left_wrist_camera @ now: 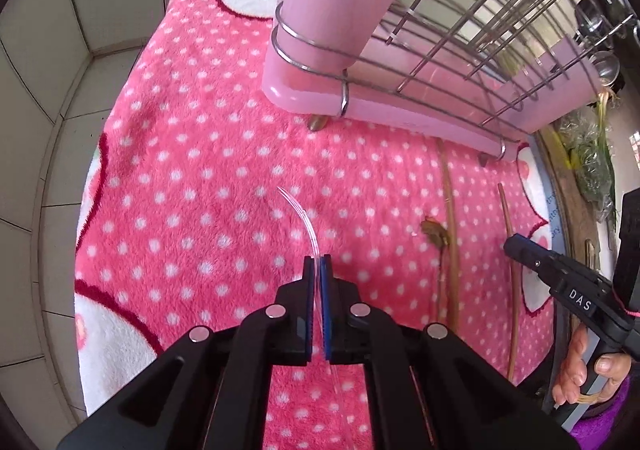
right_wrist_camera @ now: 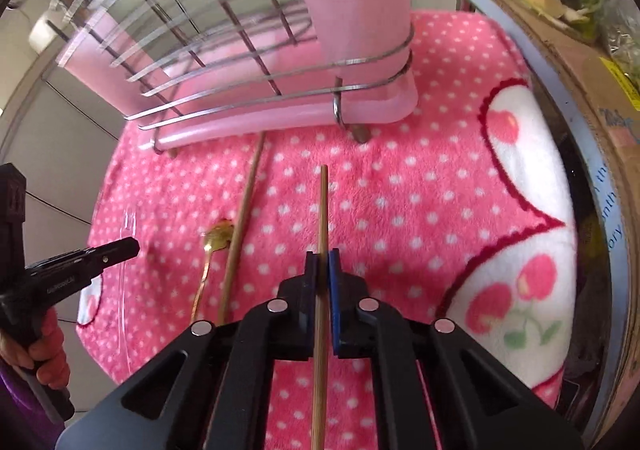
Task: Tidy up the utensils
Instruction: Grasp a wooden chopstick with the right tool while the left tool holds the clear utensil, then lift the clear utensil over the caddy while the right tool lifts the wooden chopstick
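Between right gripper (right_wrist_camera: 323, 256) pads: chopstick (right_wrist_camera: 323, 210).

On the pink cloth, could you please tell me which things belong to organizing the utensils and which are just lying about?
Belonging to the job:
- clear utensil, in the left gripper
- chopstick, in the right gripper
- second chopstick
- gold spoon
- rack with pink holder

Just lying about:
- cardboard box
- greens

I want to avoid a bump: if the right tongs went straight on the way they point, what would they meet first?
Probably the pink polka-dot blanket, short of the dish rack; depth is unclear. The right tongs are shut on a chopstick.
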`<state>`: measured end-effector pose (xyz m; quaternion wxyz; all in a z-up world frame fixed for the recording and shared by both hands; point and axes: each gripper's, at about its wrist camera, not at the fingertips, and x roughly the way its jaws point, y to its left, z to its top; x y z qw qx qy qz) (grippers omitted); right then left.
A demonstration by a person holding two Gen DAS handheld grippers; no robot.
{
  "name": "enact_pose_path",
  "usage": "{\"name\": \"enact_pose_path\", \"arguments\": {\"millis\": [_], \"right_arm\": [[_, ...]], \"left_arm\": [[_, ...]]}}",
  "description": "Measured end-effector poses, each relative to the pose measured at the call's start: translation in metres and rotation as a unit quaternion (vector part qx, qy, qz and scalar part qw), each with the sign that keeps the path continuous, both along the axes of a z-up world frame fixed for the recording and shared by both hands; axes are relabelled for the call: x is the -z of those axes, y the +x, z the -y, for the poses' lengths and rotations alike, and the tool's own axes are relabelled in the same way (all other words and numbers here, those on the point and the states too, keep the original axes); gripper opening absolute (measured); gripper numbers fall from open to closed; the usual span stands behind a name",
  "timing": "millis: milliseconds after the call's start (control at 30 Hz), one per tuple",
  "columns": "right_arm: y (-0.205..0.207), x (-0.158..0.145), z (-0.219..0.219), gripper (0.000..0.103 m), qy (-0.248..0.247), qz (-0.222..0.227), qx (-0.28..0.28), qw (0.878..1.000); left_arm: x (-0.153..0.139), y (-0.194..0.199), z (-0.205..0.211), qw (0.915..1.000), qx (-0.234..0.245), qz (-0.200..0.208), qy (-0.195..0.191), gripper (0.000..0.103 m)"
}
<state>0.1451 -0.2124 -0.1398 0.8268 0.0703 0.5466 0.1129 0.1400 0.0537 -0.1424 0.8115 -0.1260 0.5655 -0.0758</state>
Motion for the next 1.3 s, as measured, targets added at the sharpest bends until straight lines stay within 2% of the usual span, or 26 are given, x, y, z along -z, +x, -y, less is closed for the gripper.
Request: {"name": "enact_pose_path", "arguments": {"millis": [133, 233, 467, 633, 700, 833, 933, 1033, 1167, 1300], "right_arm": [[-0.024, -0.031, 0.01, 0.006, 0.024, 0.057, 0.011, 0.998], [-0.045, -0.057, 0.015, 0.006, 0.032, 0.11, 0.016, 0.993], [-0.089, -0.117, 0.029, 0.006, 0.025, 0.238, 0.024, 0.971], [-0.097, -0.158, 0.047, 0.006, 0.043, 0.31, 0.045, 0.949], [-0.096, -0.175, 0.053, 0.006, 0.049, 0.342, 0.056, 0.937], [-0.081, -0.201, 0.06, 0.006, 0.063, 0.394, 0.074, 0.914], [-0.063, -0.215, 0.058, 0.006, 0.053, 0.428, 0.079, 0.899], [-0.044, -0.224, 0.057, 0.006, 0.054, 0.458, 0.089, 0.883], [-0.022, -0.237, 0.052, 0.006, 0.037, 0.51, 0.103, 0.853], [-0.001, -0.247, 0.049, 0.006, 0.033, 0.546, 0.111, 0.83]], "left_arm": [[-0.035, -0.016, 0.005, 0.9979, -0.002, 0.064, -0.01, 0.002], [-0.062, -0.034, 0.004, 0.9929, -0.006, 0.118, -0.015, 0.002], [-0.122, -0.076, -0.001, 0.9703, -0.02, 0.241, -0.006, 0.002], [-0.164, -0.088, -0.008, 0.949, -0.036, 0.313, 0.006, 0.003], [-0.181, -0.09, -0.009, 0.937, -0.048, 0.345, 0.021, 0.003], [-0.21, -0.08, -0.013, 0.9147, -0.071, 0.396, 0.033, 0.003], [-0.227, -0.063, -0.017, 0.9044, -0.084, 0.417, 0.03, 0.003], [-0.241, -0.046, -0.023, 0.8925, -0.099, 0.439, 0.027, 0.003], [-0.25, -0.022, -0.02, 0.8673, -0.117, 0.481, 0.052, 0.003], [-0.248, -0.001, -0.015, 0.8482, -0.126, 0.51, 0.068, 0.003]]}}
